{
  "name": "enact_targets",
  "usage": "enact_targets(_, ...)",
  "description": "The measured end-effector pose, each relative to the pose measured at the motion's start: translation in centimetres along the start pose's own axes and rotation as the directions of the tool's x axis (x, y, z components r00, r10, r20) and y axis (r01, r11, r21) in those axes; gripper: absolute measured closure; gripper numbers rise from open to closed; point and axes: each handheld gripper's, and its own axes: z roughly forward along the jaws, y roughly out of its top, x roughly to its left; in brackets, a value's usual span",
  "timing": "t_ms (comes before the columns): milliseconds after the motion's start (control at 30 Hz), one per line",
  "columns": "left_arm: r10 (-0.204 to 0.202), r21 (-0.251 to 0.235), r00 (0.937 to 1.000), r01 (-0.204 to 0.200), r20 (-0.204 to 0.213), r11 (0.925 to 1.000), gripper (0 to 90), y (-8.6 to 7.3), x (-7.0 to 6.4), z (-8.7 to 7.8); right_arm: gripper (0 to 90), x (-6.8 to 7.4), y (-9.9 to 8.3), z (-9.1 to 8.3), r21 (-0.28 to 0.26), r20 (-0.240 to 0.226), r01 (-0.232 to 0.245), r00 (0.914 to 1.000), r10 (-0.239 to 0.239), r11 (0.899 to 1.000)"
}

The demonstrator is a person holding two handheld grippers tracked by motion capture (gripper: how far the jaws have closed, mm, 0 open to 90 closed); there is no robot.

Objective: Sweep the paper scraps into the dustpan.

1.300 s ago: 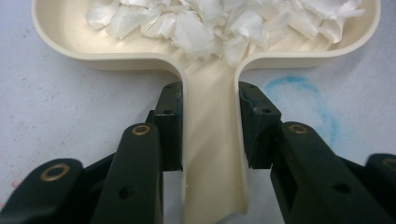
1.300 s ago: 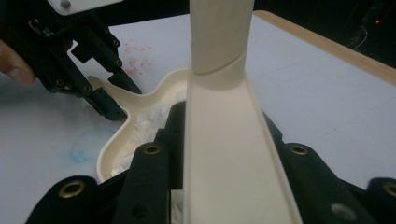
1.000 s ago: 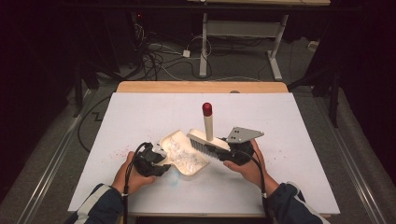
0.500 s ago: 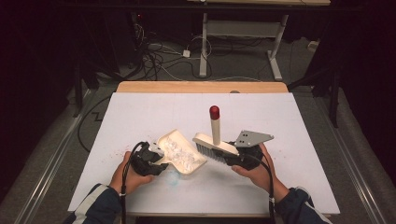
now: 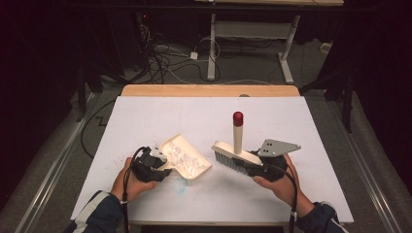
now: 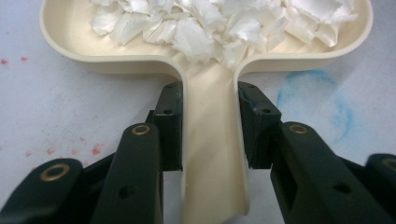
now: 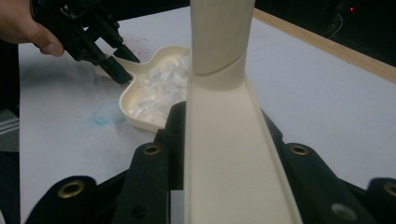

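Left hand-held gripper (image 6: 210, 135) clamped on dustpan (image 5: 187, 156) handle, low on counter (image 5: 301, 126). White paper bits (image 6: 224, 23) inside: light, easy to spill. Right hand-held gripper (image 7: 219, 154) clamped on stiff brush (image 5: 236, 154), just beside.

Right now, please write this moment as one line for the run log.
left tool: shut on dustpan handle | dustpan: holds white scraps | right tool: shut on brush | brush: beside dustpan, apart

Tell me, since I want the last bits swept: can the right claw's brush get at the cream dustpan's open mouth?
Probably yes. The right claw holds the cream hand brush beside the cream plastic dustpan, apart from it, with bare white table between. The left claw grips only the handle.
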Motion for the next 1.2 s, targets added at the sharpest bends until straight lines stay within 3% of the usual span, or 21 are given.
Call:
enact_targets(600, -0.052, -0.014, 0.9984, 0.051, -0.024, 0.9986, 63.2, -1.0, 1.2, -0.8, 67.1, -1.0, -2.1, -3.2, 0.041, 0.032, -0.073, 0.9969, 0.072, 0.996)
enact_targets(1200, -0.133, -0.038, 0.9894, 0.13, -0.06, 0.9907, 63.3, -2.7, 2.6, -1.9, 67.1, -0.6, -3.0, -4.8, 0.059, -0.004, -0.094, 0.9956, 0.094, 0.994)
